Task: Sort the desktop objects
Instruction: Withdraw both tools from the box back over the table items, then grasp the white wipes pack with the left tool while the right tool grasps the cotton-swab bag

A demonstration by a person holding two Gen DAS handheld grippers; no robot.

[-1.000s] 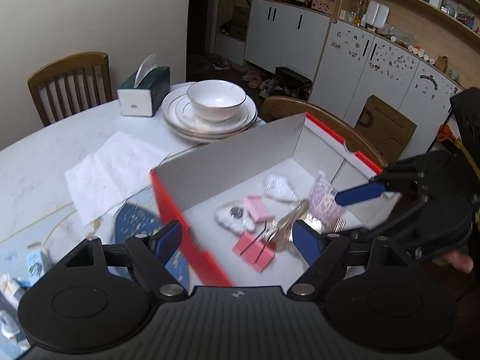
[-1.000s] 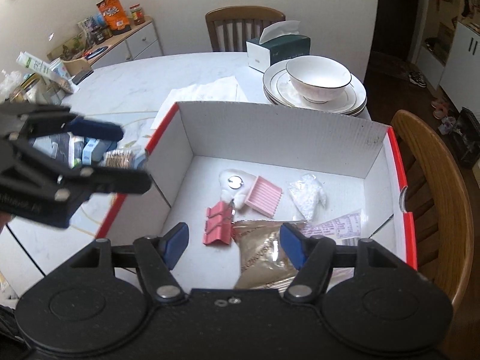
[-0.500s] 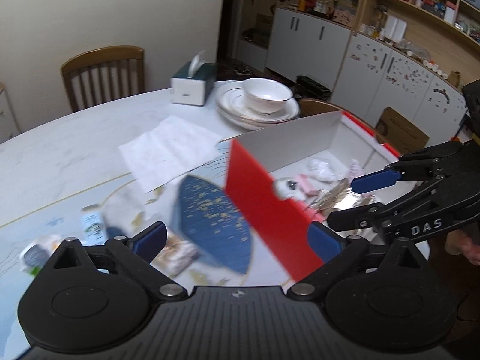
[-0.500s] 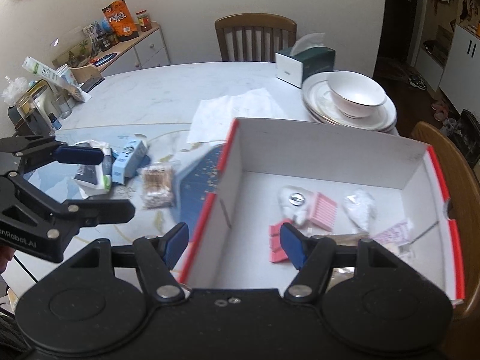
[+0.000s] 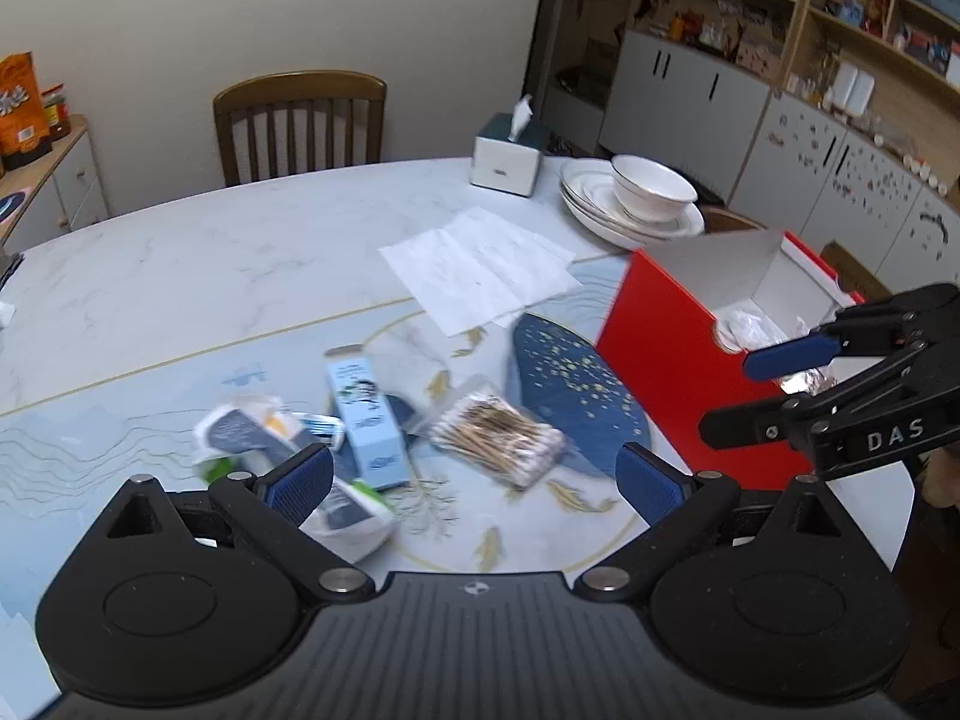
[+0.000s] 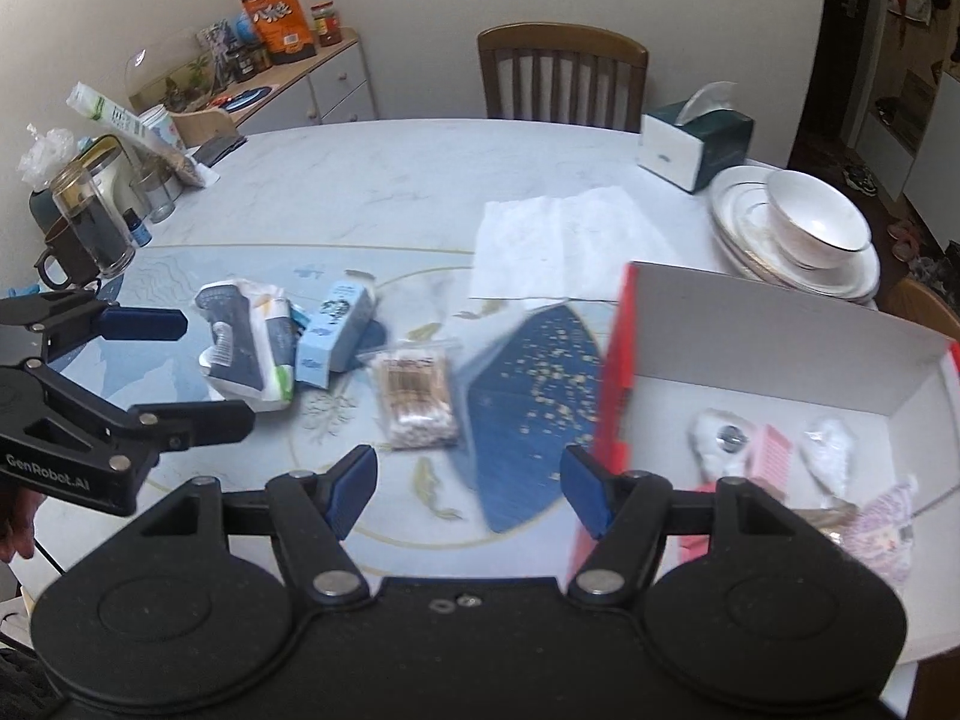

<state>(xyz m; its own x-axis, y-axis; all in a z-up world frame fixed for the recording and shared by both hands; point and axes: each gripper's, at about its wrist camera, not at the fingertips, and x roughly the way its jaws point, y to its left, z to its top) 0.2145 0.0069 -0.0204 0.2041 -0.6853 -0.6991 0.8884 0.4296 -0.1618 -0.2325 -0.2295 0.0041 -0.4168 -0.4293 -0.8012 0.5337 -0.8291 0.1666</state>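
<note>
Your left tongs (image 5: 474, 474) gape wide, right tongs (image 6: 465, 483) half-open, both empty; pinch the light, slippery clear cotton-swab packet (image 5: 498, 435) across its middle.

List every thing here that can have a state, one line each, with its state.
left gripper: open, holding nothing
right gripper: open, holding nothing
red box: lidless, small items inside
cotton swab pack: sealed, lying flat on the table
light blue carton: lying on its side
tissue box: open, tissue sticking up
bowl: upright on stacked plates
</note>
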